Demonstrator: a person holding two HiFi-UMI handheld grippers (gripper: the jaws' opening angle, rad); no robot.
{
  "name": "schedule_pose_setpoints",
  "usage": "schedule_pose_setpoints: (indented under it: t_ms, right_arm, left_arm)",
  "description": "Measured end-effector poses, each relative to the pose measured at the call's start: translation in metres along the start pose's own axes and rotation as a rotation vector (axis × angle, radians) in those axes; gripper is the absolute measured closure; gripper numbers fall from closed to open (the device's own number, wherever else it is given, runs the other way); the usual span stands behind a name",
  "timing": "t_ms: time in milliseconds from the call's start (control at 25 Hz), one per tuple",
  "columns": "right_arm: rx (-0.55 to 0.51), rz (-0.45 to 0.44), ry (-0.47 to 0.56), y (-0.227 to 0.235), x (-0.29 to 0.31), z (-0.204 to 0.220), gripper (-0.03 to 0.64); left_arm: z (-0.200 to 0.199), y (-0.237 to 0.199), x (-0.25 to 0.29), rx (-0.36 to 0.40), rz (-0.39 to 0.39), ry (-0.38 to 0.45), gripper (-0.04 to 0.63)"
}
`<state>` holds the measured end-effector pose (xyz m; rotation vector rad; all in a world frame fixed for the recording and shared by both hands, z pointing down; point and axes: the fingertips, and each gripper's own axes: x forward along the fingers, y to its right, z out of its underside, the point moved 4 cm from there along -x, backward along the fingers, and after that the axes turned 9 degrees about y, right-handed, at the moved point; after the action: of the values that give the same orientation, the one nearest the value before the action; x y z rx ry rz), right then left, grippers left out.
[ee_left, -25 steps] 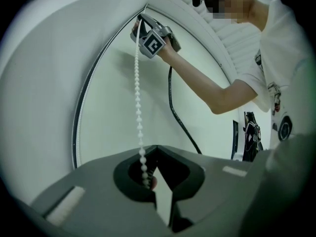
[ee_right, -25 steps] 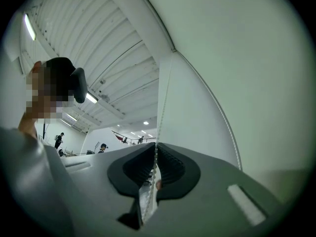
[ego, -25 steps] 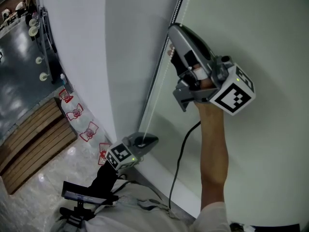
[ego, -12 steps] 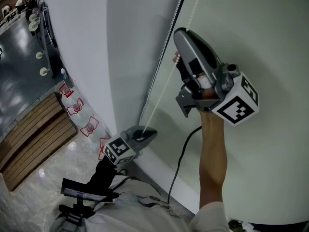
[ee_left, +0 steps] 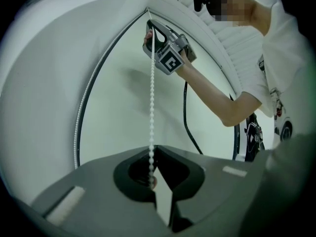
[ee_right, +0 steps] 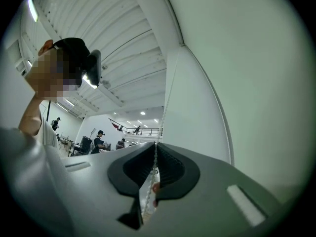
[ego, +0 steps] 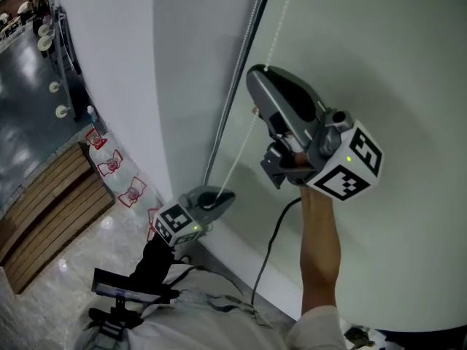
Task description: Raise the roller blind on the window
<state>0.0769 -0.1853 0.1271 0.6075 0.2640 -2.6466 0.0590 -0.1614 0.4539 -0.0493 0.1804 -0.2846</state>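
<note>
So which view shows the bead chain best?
The left gripper view: the bead chain runs from the left gripper up to the right gripper. The head view shows it faintly; the right gripper view, only a short piece.

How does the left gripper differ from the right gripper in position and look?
The right gripper grips the bead chain high up; the left gripper grips it far lower, near the person's body. In the head view the right gripper looks bigger, being nearer the camera; the left gripper looks small. Both are shut on the same strand, which runs straight between them.
</note>
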Motion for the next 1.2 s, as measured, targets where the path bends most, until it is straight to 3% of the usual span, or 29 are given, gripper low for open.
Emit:
schedule_pose_setpoints:
  t_ms: [440, 760, 1080, 1200]
  right_arm:
    - [0.080, 0.044, -0.128, -0.022, -0.048, 0.101, 0.604]
    - [0.109, 0.078, -0.218, -0.023, -0.067, 0.135, 0.604]
    - [0.148, 0.105, -0.311, -0.040, -0.090, 0.195, 0.604]
    - [0.163, 0.118, -0.345, -0.044, -0.101, 0.216, 0.604]
  left_arm:
    - [0.008, 0.000, -0.007, -0.009, -0.008, 0.016, 0.597]
    - [-0.004, -0.003, 0.000, -0.025, -0.013, 0.023, 0.597]
    - [-0.002, -0.001, -0.002, -0.030, -0.003, 0.036, 0.597]
    - [0.004, -0.001, -0.002, -0.011, 0.006, 0.000, 0.597]
